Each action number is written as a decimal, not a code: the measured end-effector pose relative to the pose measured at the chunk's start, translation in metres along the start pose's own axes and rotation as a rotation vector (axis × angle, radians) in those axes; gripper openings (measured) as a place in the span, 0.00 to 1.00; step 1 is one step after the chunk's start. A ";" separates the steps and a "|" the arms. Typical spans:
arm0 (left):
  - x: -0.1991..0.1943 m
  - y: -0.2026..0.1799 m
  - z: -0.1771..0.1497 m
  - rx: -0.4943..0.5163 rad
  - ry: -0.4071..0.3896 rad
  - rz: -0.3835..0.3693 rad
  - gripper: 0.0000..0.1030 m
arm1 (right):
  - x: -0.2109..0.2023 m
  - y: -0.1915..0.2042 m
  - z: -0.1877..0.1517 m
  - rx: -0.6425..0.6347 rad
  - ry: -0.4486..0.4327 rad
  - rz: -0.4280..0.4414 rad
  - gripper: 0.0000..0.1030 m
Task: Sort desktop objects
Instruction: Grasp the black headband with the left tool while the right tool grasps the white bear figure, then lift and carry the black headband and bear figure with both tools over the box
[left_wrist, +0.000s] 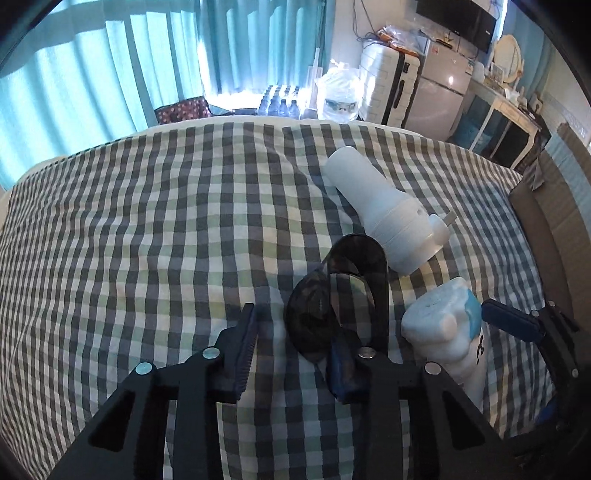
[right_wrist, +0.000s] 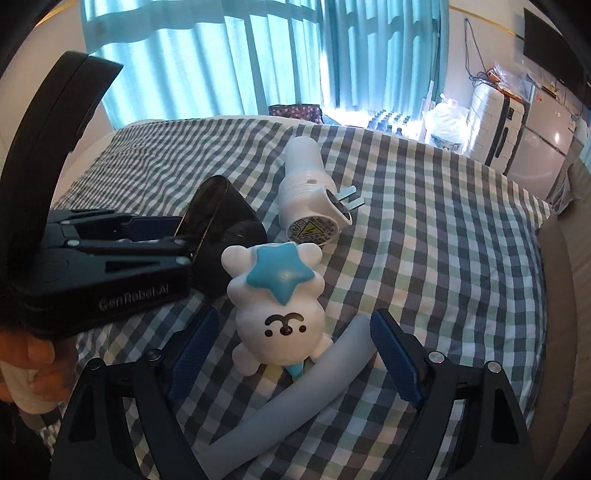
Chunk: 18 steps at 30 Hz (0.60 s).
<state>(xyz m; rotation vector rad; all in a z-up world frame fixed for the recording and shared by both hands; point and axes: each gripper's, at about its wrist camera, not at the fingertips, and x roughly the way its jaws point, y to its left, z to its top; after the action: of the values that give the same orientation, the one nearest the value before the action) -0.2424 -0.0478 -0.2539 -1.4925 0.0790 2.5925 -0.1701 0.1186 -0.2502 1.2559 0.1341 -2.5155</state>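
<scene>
Dark folded sunglasses (left_wrist: 325, 295) lie on the checked bedsheet (left_wrist: 147, 221). My left gripper (left_wrist: 295, 332) stands around their near end. They rest against the right pad, and a strip of cloth shows between them and the left pad. From the right wrist view the left gripper (right_wrist: 177, 236) meets the sunglasses (right_wrist: 210, 218) edge-on. My right gripper (right_wrist: 291, 343) is wide open around a white bear toy (right_wrist: 277, 306) with a blue star, pads clear of it. A pale grey tube (right_wrist: 295, 398) lies between its fingers too. A white plug-in device (right_wrist: 310, 206) lies just beyond.
The plug-in device (left_wrist: 384, 210) and the bear toy (left_wrist: 443, 328) lie right of the sunglasses. One right gripper finger (left_wrist: 511, 325) shows beside the toy. A cardboard box (left_wrist: 554, 206) borders the bed's right edge. A hand (right_wrist: 33, 354) holds the left gripper. A suitcase (left_wrist: 388, 85) stands behind.
</scene>
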 end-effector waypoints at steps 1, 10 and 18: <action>-0.001 0.000 0.001 -0.006 0.007 -0.002 0.28 | 0.001 0.001 -0.001 -0.015 0.002 -0.016 0.70; -0.028 0.015 -0.001 -0.036 -0.024 -0.003 0.14 | -0.004 0.018 0.000 -0.116 -0.012 -0.078 0.45; -0.061 0.015 0.001 -0.039 -0.090 0.029 0.14 | -0.023 0.008 0.009 -0.072 -0.034 -0.082 0.45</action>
<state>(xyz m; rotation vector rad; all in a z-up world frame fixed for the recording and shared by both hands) -0.2158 -0.0683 -0.2013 -1.3949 0.0403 2.6955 -0.1615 0.1147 -0.2261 1.2026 0.2708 -2.5747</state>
